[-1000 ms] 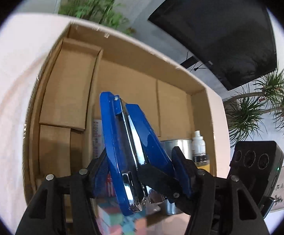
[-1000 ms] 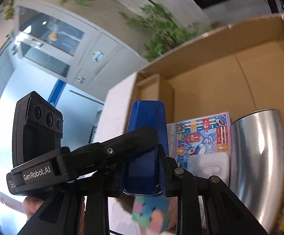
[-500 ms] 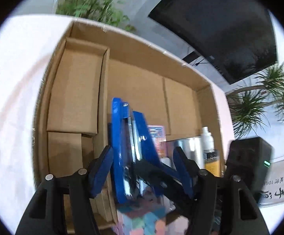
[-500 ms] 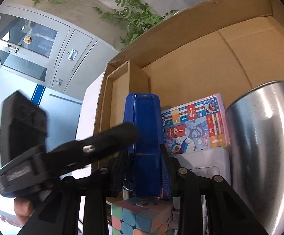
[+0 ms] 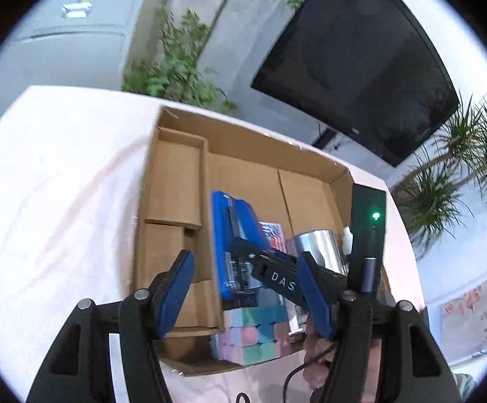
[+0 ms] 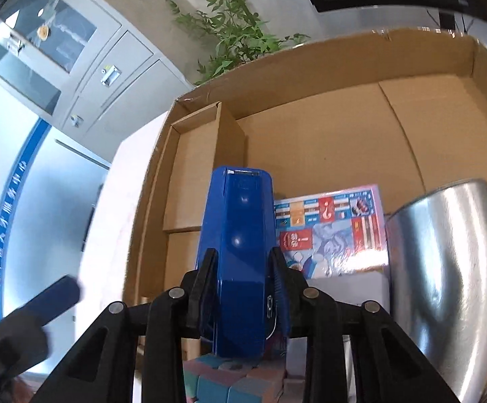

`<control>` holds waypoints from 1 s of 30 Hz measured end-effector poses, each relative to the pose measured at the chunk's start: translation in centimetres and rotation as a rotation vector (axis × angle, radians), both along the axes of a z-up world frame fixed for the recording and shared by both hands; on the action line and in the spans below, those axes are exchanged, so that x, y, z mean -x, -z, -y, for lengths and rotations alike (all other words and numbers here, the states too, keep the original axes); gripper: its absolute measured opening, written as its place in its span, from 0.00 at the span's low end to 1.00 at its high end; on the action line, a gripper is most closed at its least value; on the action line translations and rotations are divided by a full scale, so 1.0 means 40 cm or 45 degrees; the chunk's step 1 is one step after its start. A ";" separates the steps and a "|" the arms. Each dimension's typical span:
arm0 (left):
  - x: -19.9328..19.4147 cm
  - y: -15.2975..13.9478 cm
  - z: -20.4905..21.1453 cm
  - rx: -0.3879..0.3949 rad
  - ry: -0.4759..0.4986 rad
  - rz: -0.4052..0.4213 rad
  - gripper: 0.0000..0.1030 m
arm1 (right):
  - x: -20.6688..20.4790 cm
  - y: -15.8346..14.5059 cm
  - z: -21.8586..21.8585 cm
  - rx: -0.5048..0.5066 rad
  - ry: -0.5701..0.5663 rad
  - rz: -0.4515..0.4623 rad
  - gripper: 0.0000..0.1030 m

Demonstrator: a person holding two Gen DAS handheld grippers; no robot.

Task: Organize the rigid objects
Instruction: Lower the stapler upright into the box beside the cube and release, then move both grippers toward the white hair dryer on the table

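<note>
the right claw (image 6: 241, 280) grips the blue stapler (image 6: 238, 241) inside the cardboard box (image 6: 310, 77), above a pastel cube (image 5: 256, 330). a colourful printed box (image 6: 340, 231) and metal cup (image 6: 445, 268) crowd its right; the divider (image 6: 230, 141) stands left. the left claw (image 5: 243, 294) gapes empty, clear of the stapler.

Glossy blue stapler (image 6: 236, 255); matt cardboard box (image 6: 310, 77); shiny metal can (image 6: 445, 268).

White capitals "DAS" stood on the black plastic arm of the right gripper (image 5: 278, 277) — the only lettering that could be read; print on the colourful illustrated flat box (image 6: 330, 231) stayed too small.
</note>
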State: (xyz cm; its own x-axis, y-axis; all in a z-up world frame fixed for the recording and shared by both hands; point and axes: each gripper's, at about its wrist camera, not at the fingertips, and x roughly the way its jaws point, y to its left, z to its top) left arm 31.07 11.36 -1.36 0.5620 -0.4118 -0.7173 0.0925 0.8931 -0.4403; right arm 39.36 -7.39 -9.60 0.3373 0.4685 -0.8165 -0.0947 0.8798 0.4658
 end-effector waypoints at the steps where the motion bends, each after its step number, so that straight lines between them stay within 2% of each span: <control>1: 0.019 -0.008 -0.009 -0.005 -0.026 0.027 0.61 | 0.004 -0.004 -0.008 0.045 0.000 0.019 0.24; 3: 0.048 -0.020 -0.018 -0.022 -0.067 0.062 0.61 | 0.009 -0.009 -0.013 0.092 0.020 0.028 0.23; 5: 0.080 -0.039 -0.023 -0.050 -0.095 0.112 0.61 | 0.013 -0.009 -0.022 0.096 0.013 0.017 0.28; 6: 0.105 -0.052 -0.021 -0.078 -0.117 0.148 0.63 | 0.015 -0.007 -0.023 0.055 0.003 -0.005 0.33; 8: 0.141 -0.071 -0.017 -0.116 -0.158 0.192 0.71 | 0.030 -0.024 -0.007 -0.039 0.005 -0.017 0.53; 9: 0.169 -0.088 -0.012 -0.135 -0.182 0.230 0.74 | 0.040 -0.042 0.002 -0.053 0.012 0.013 0.73; 10: 0.200 -0.108 -0.002 -0.160 -0.196 0.279 0.76 | 0.060 -0.072 0.018 -0.064 0.025 0.066 0.87; 12: 0.261 -0.146 0.025 -0.218 -0.210 0.370 0.78 | 0.124 -0.142 0.063 -0.031 0.016 0.216 0.98; 15: 0.340 -0.192 0.067 -0.293 -0.193 0.462 0.79 | 0.240 -0.215 0.115 0.155 -0.015 0.423 1.00; 16: 0.368 -0.212 0.079 -0.296 -0.180 0.495 0.79 | 0.286 -0.227 0.129 0.229 -0.021 0.479 1.00; 18: 0.400 -0.247 0.091 -0.270 -0.150 0.532 0.80 | 0.378 -0.233 0.161 0.297 -0.065 0.545 1.00; 24: 0.453 -0.362 0.112 -0.137 -0.094 0.489 0.80 | 0.588 -0.224 0.251 0.206 -0.173 0.560 1.00; 27: 0.532 -0.399 0.118 -0.173 -0.071 0.518 0.80 | 0.677 -0.222 0.273 0.117 -0.275 0.570 1.00; 30: 0.608 -0.361 0.108 -0.285 -0.109 0.519 0.81 | 0.755 -0.195 0.259 0.085 -0.428 0.549 1.00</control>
State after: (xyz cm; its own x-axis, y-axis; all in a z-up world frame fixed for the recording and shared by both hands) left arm 6.75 7.02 13.07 0.8415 -0.2123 -0.4968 0.1399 0.9738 -0.1792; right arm 9.14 -17.73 -1.81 0.4885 0.5603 -0.6689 -0.5456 0.7944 0.2669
